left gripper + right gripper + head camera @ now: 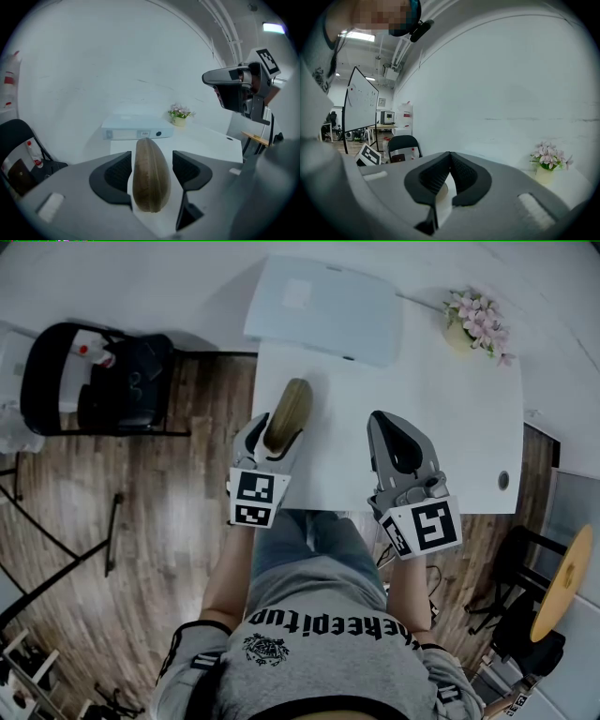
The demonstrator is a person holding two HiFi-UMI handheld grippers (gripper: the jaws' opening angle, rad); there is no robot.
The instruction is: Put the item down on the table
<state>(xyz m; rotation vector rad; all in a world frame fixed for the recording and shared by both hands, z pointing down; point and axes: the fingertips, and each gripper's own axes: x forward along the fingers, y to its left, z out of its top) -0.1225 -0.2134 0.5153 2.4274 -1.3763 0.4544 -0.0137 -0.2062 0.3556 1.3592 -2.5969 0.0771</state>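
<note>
Grey shirt (319,652) of the person sits nearest, under the head camera; both forearms reach forward to the table (441,437).

Left hand-held gripper (151,159): jaws wide apart, with the brown oval item (149,180) standing on its narrow edge between them. A strip of white table shows between the item and the right-hand pad, so that pad is not pressing. The left-hand pad lies close against the item; contact there can't be confirmed. In the head view the item lies over the table's near left corner. Judgement: it is down or all but down, and the jaws bracket it to stop it tipping off its edge.

Right hand-held gripper (450,157): pads closed tip to tip, nothing between them, hanging over the table apart from the item. It appears idle and out of the way.

Pale binder (328,306) and flower pot (473,324) stand at the far side, well clear of the item.

Risk: the item may topple or slide off the corner as the jaws back away.
</note>
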